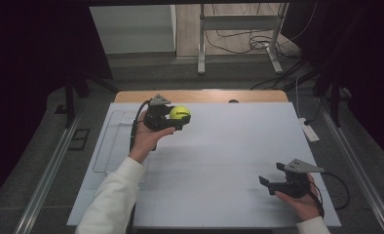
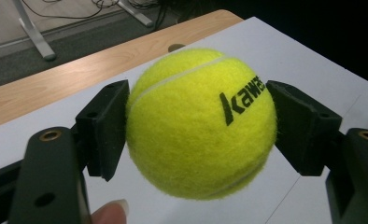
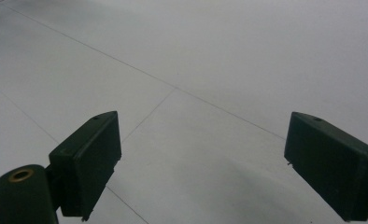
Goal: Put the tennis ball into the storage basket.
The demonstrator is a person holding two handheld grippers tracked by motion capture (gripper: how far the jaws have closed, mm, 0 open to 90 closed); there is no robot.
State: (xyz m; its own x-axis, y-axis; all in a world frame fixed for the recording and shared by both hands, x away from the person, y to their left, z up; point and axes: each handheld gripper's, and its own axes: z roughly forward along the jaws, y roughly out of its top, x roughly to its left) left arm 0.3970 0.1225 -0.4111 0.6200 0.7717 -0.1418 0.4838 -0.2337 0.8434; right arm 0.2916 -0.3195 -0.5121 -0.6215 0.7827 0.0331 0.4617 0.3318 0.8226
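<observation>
A yellow-green tennis ball with black lettering is clamped in my left gripper, held above the far left part of the white table top. In the left gripper view both black pads press on the sides of the ball, and a thumb tip shows at the bottom edge. My right gripper rests low at the near right of the table, jaws wide apart. In the right gripper view, my right gripper has nothing between its pads but bare white surface.
A clear shallow tray lies on the table's left side. A wooden strip runs along the far edge. Beyond it stand a metal frame and cables on the floor. A white power strip lies off the right edge.
</observation>
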